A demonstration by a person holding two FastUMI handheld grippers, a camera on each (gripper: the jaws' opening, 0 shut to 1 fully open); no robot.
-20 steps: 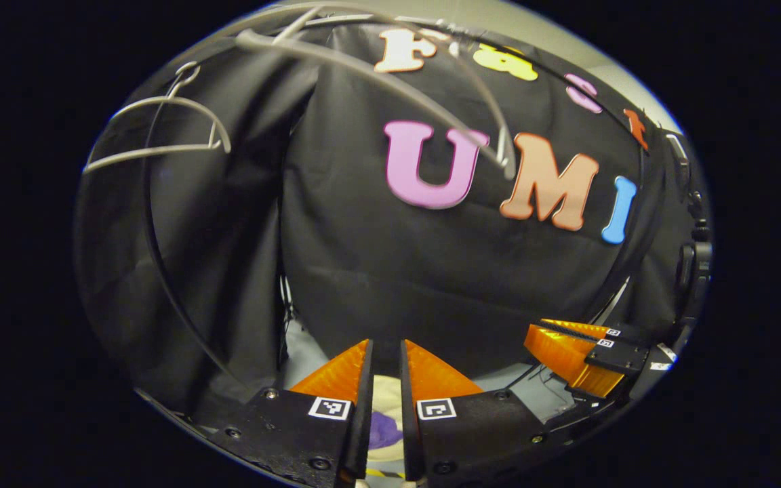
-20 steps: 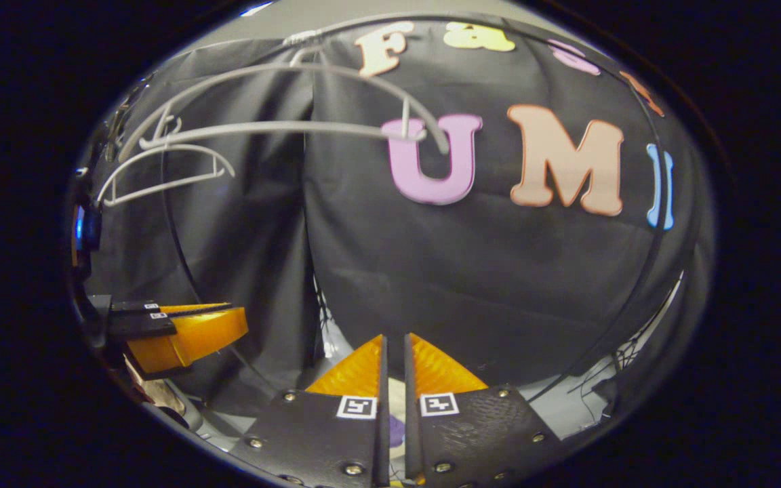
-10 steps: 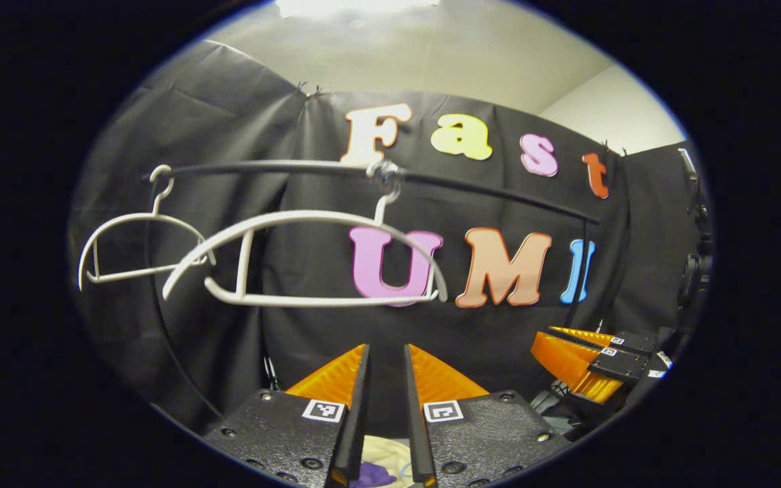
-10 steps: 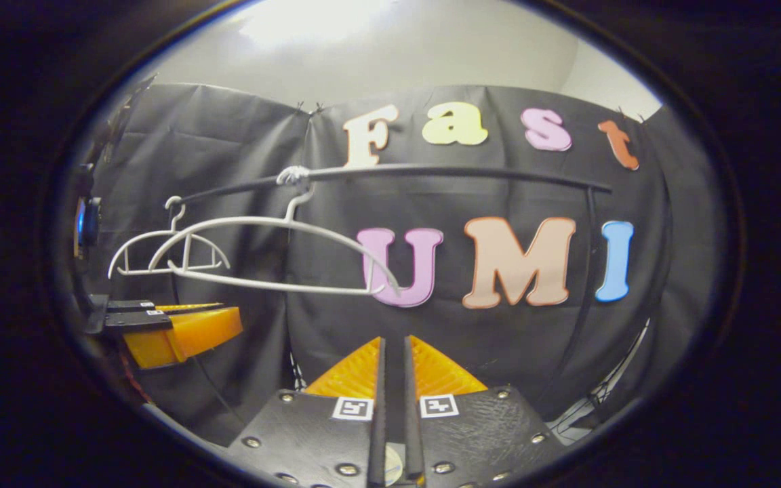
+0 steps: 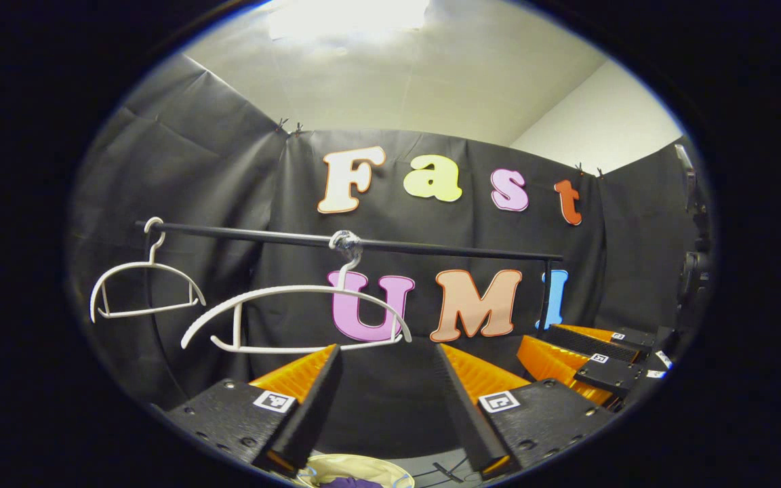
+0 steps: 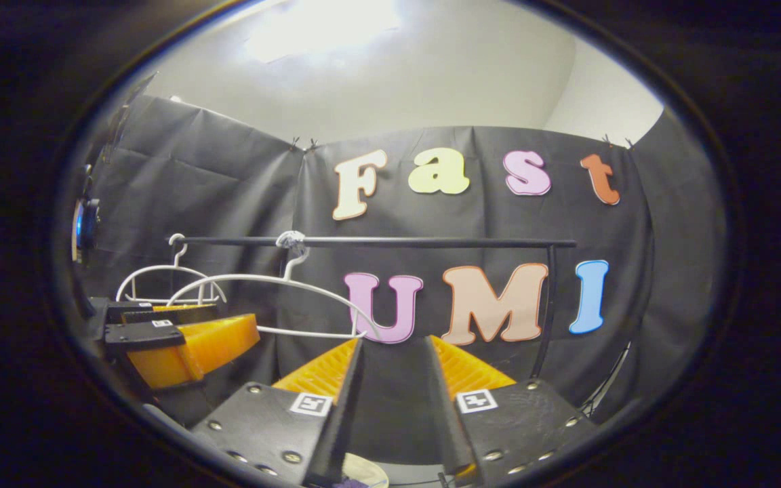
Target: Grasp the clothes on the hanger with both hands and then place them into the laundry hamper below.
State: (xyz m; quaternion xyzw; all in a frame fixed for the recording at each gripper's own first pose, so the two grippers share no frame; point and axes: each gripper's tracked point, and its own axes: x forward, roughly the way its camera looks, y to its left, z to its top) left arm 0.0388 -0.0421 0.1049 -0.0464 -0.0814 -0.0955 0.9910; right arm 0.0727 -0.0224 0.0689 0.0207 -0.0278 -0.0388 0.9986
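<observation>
In the left gripper view, my left gripper [image 5: 387,369] stood released, its two ribbed orange fingers [image 5: 299,369] spread wide with nothing between them; half a second before they had been nearly closed. Two white plastic hangers hung from one thin black rail [image 5: 363,242]: the nearer hanger [image 5: 295,318], a bare curved frame with a flat bottom bar, and a smaller far hanger [image 5: 146,288] at the rail's left end. Neither carried any cloth. Beneath my fingers, at the bottom edge, I saw the pale rounded rim of the laundry hamper [image 5: 356,466] with a purple garment [image 5: 350,482] lying inside it. My right gripper [image 5: 567,352] showed at the right, orange fingers on a black body. Compared with a second earlier, the camera had tipped upward: the rail and hangers sat lower and more ceiling showed.

In the right gripper view, my right gripper [image 6: 394,362] was likewise released, its two fingers parted where before they were almost together. The same two hangers hung on the rail [image 6: 377,241], the larger one [image 6: 275,305] in front of the smaller [image 6: 167,285]. The left gripper [image 6: 194,339] lay at the left. A sliver of the hamper [image 6: 367,471] showed between my fingers' bases.
</observation>
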